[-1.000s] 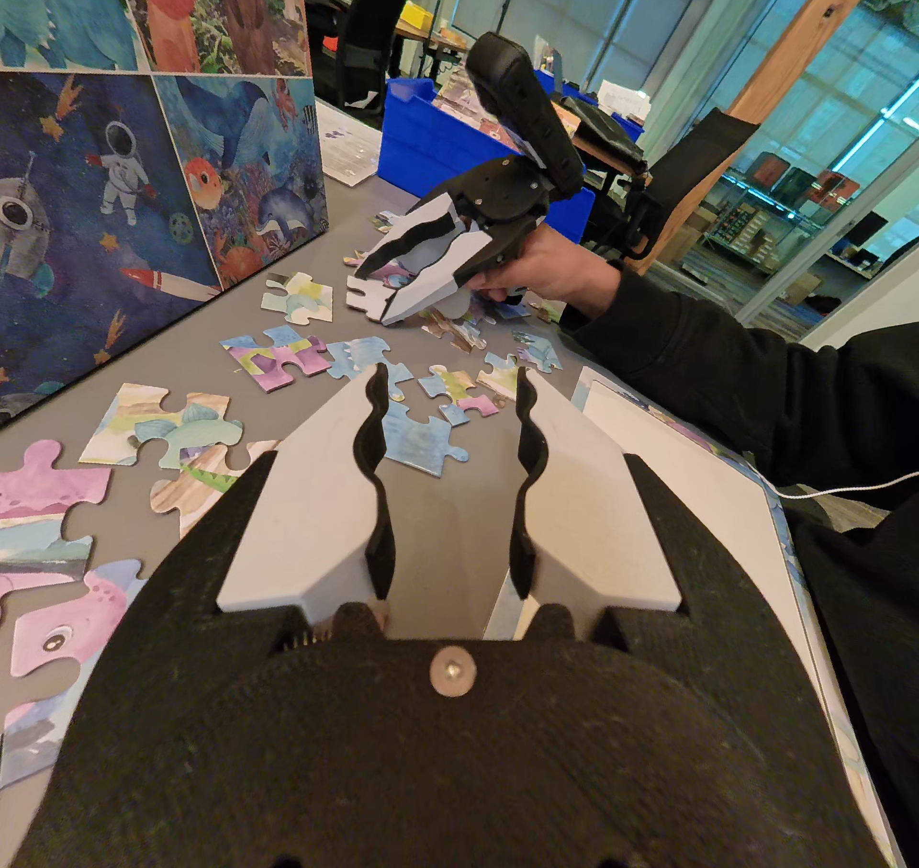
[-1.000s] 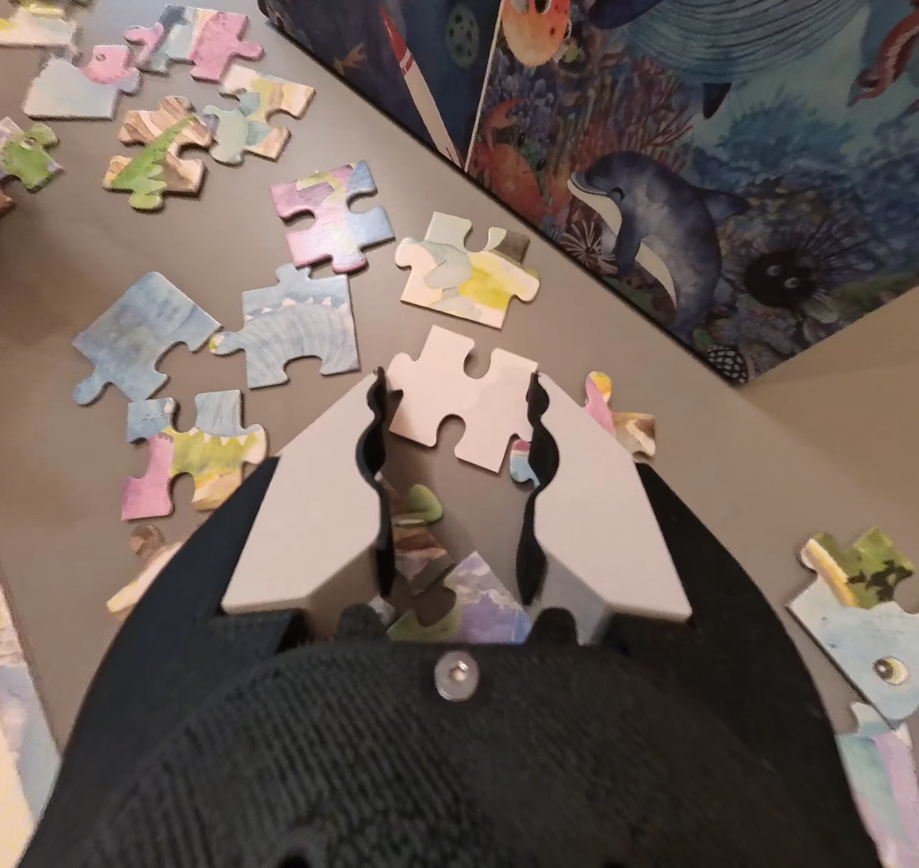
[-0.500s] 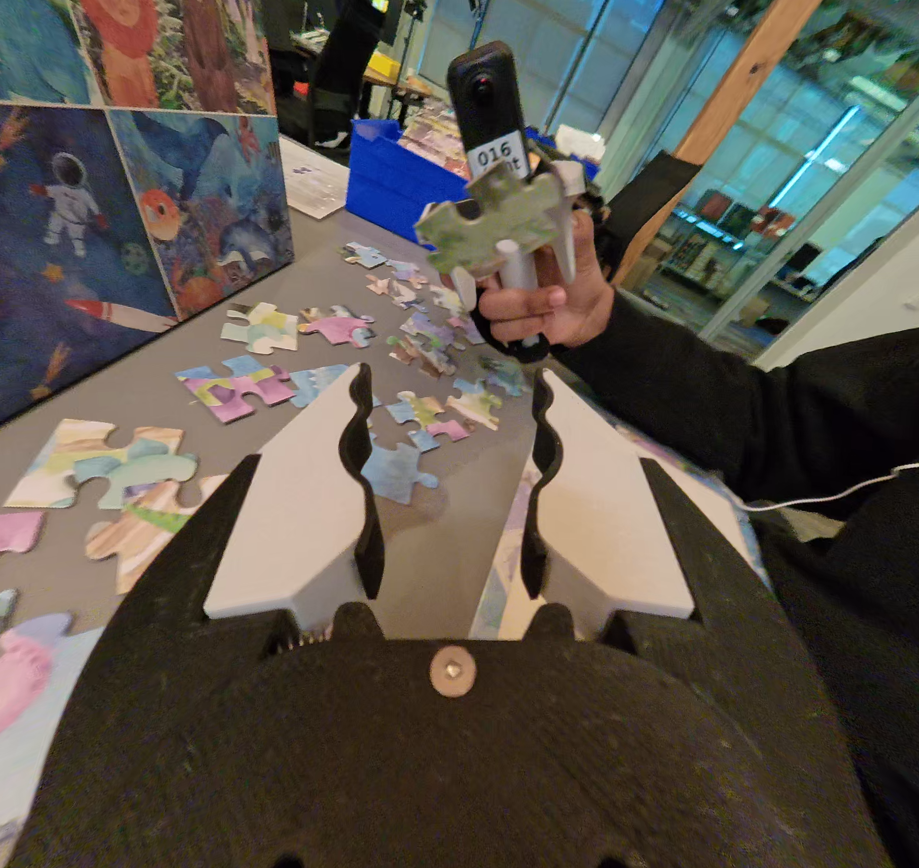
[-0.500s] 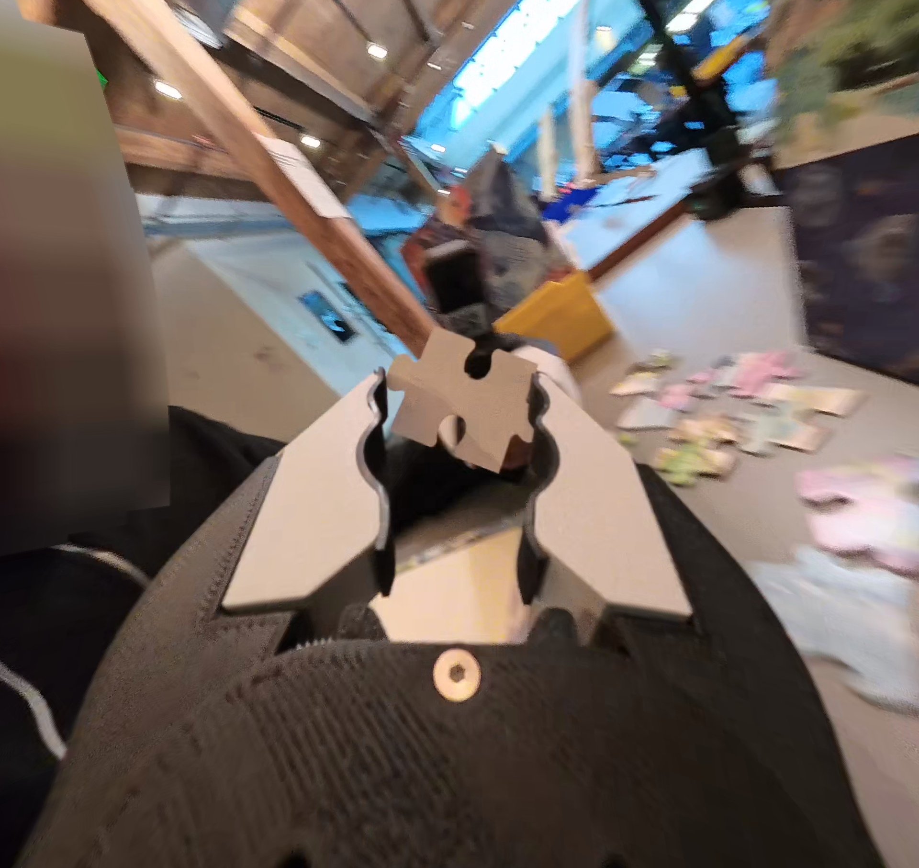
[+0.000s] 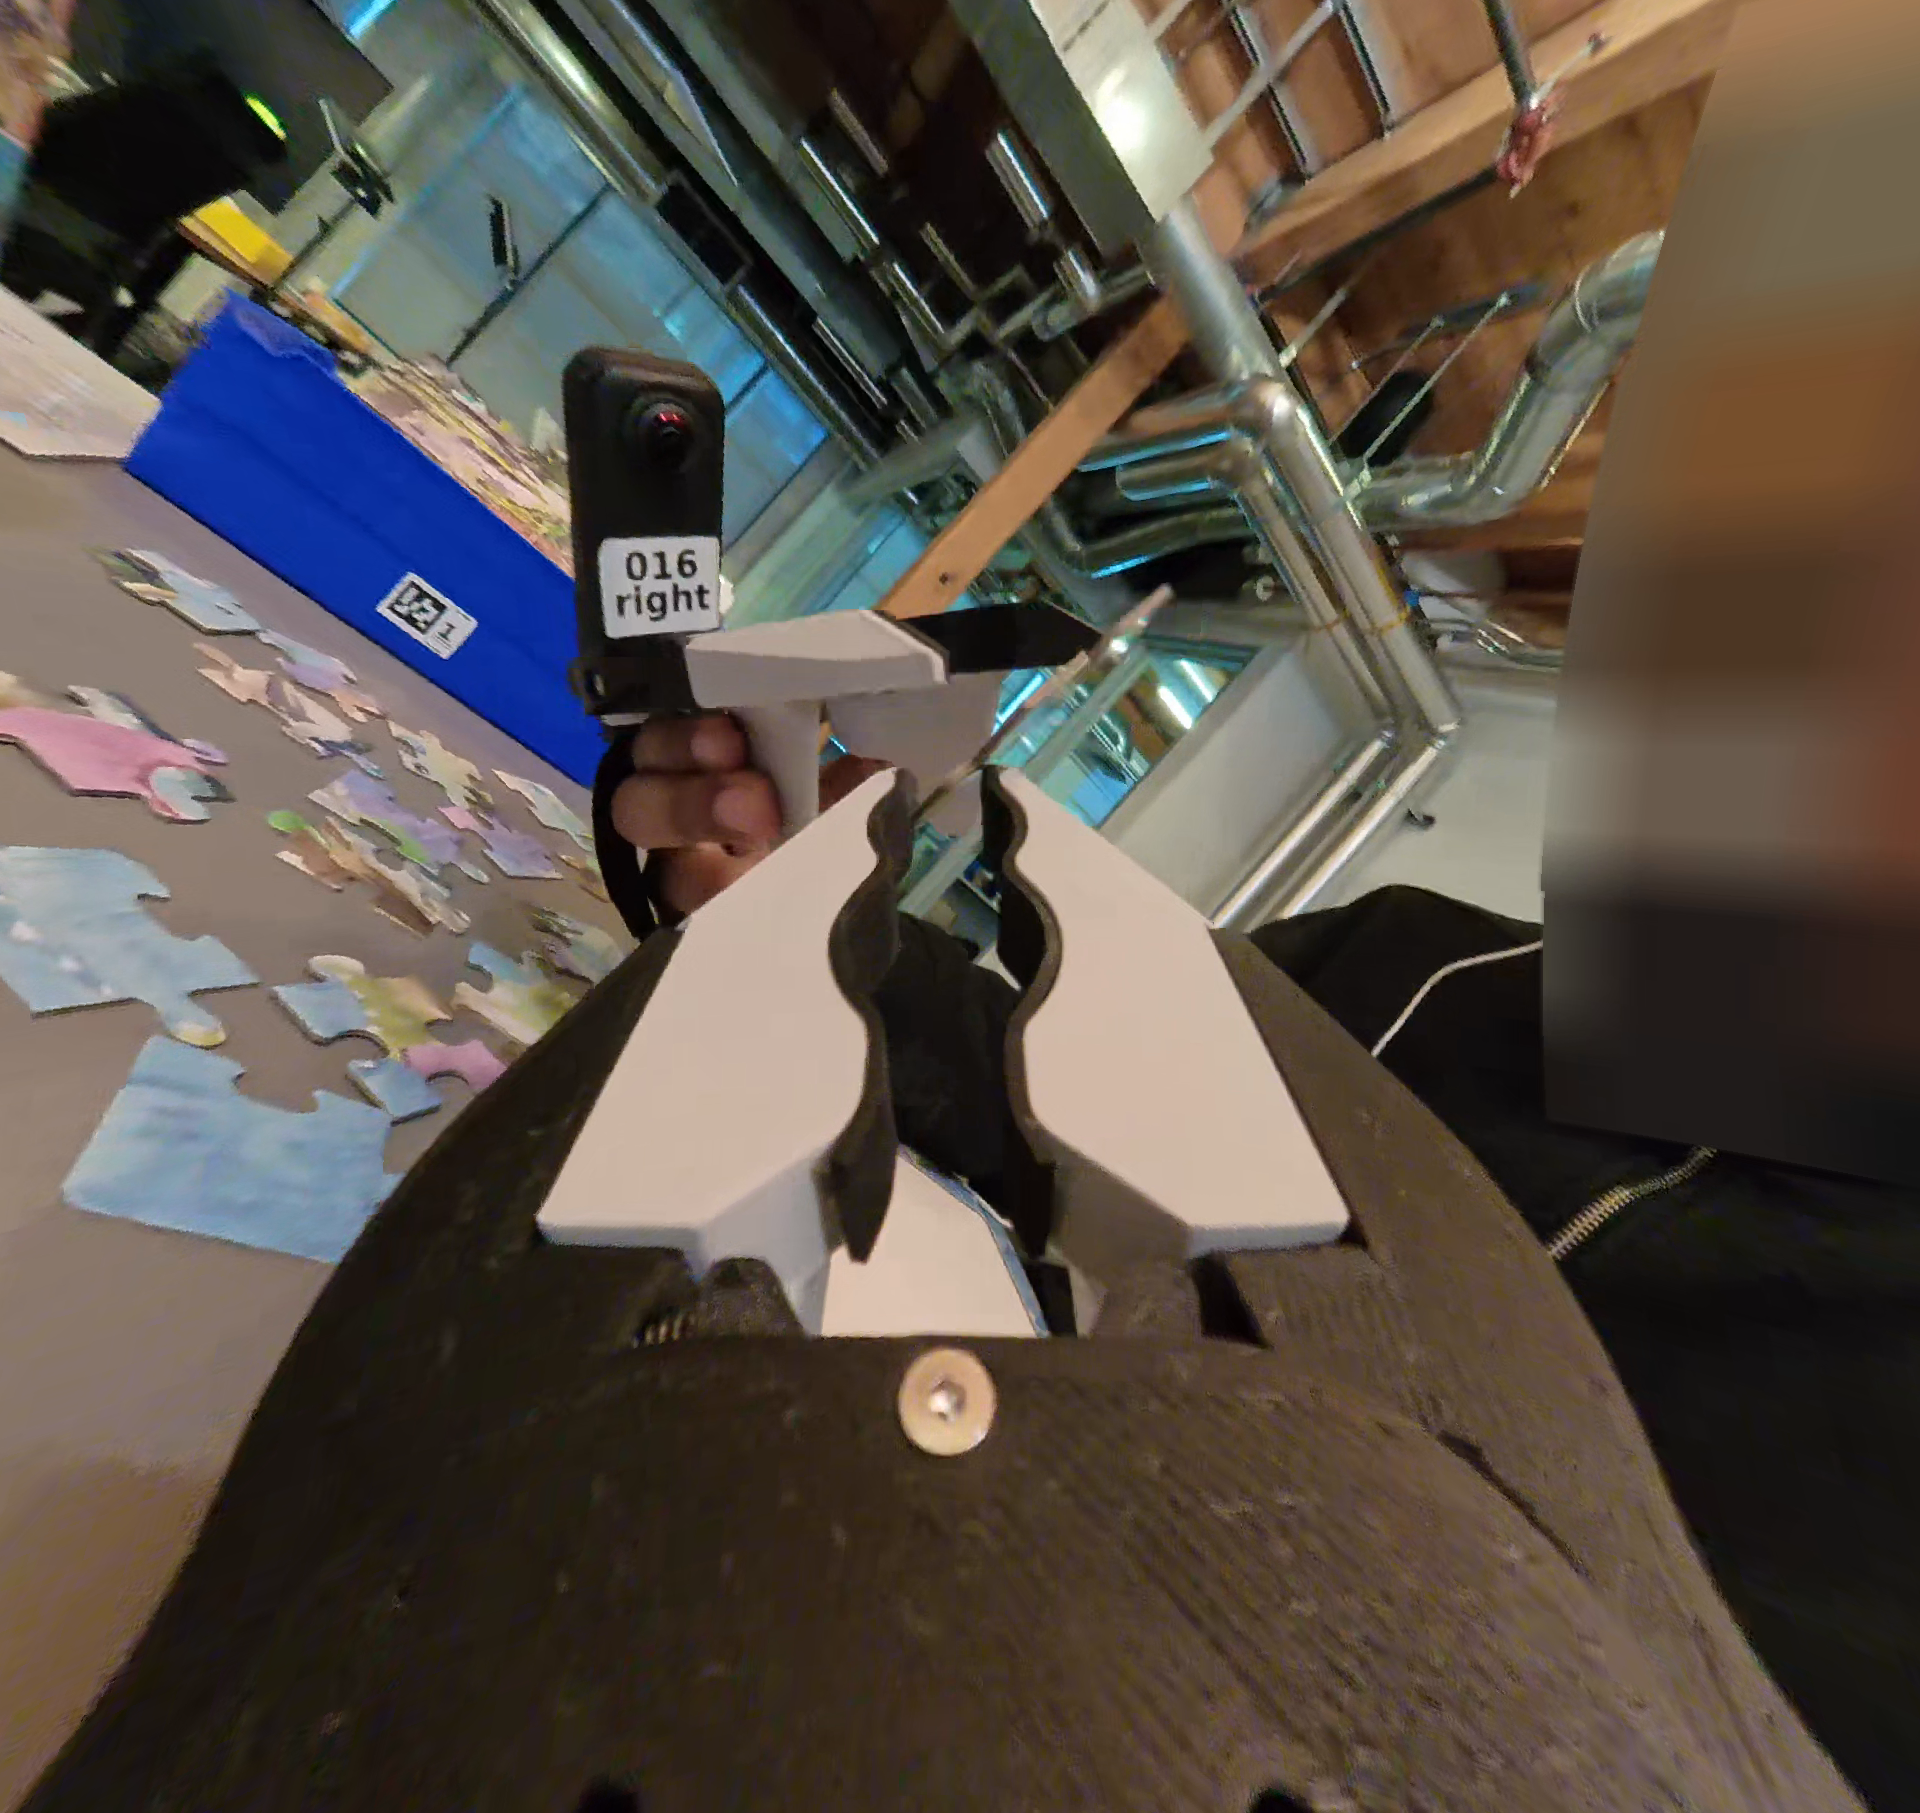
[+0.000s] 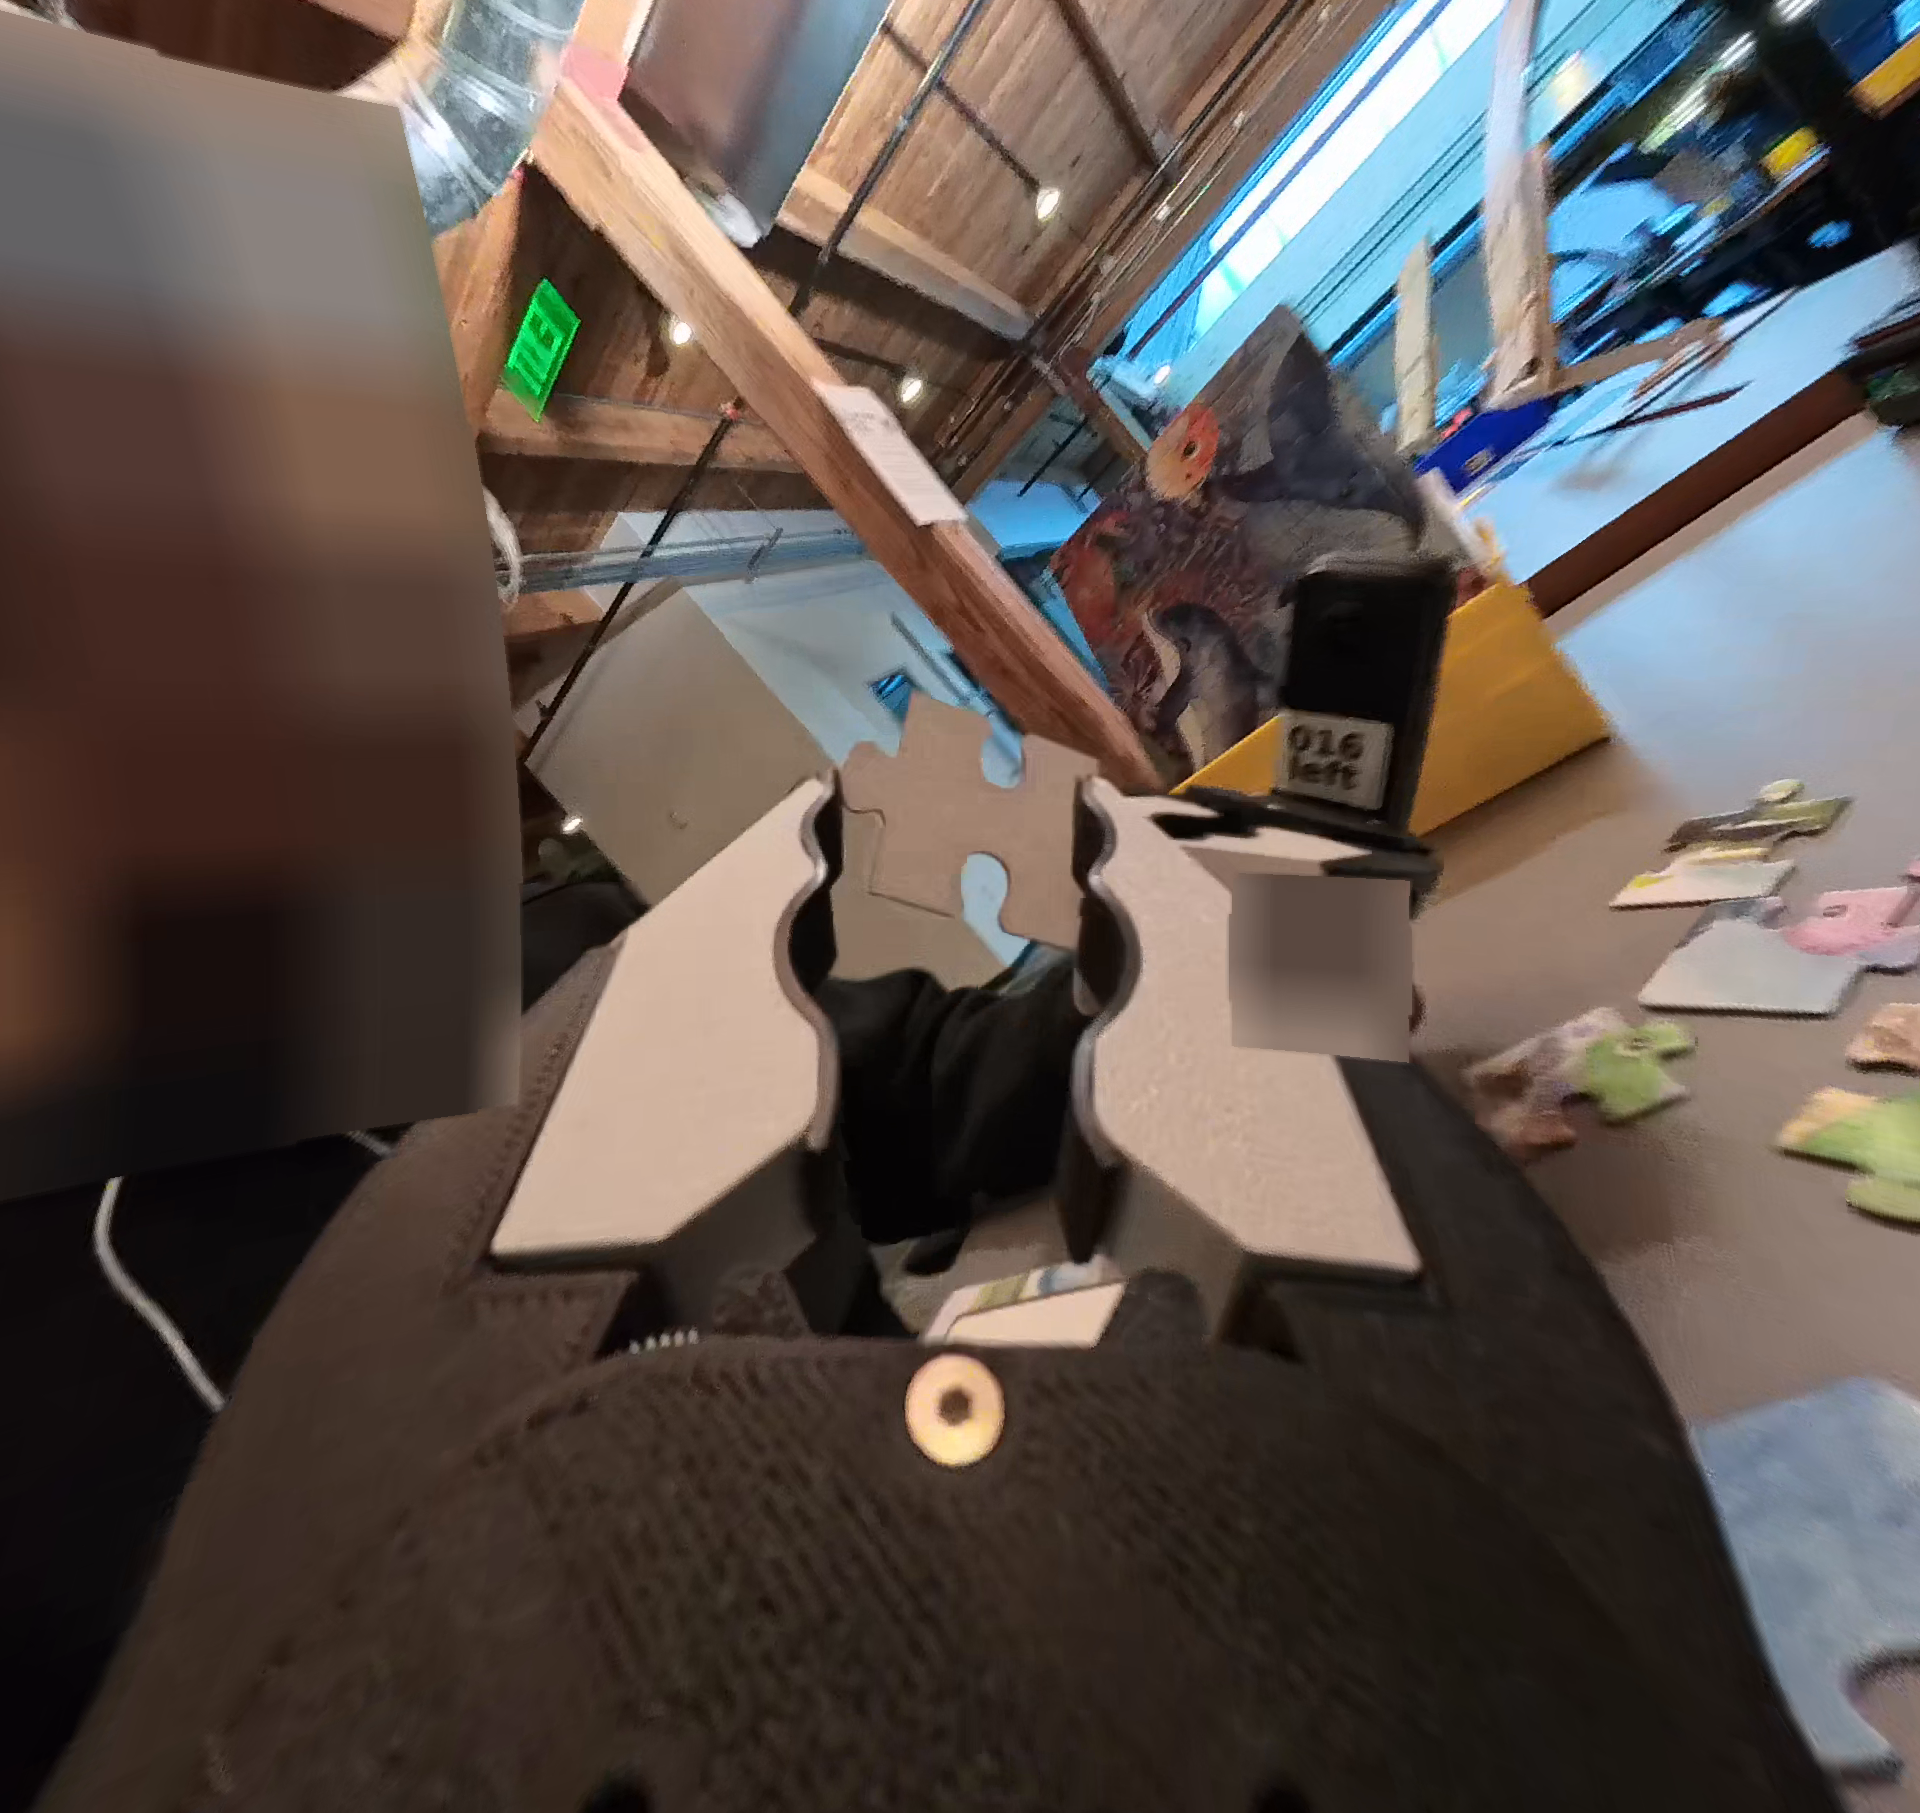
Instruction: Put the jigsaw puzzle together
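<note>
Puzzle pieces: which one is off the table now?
The plain grey-backed puzzle piece, pinched between the right gripper fingertips in the air; the other pieces lie flat on the table.

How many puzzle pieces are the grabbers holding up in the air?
1. The puzzle piece is pinched in the right gripper, blank side showing. The left gripper is open, gripping none. The other pieces lie on the table.

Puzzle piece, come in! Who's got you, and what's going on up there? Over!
Right gripper shut on puzzle piece, lifted, plain side to camera. Left gripper open, at the piece's edge. Loose pieces on the table.
</note>
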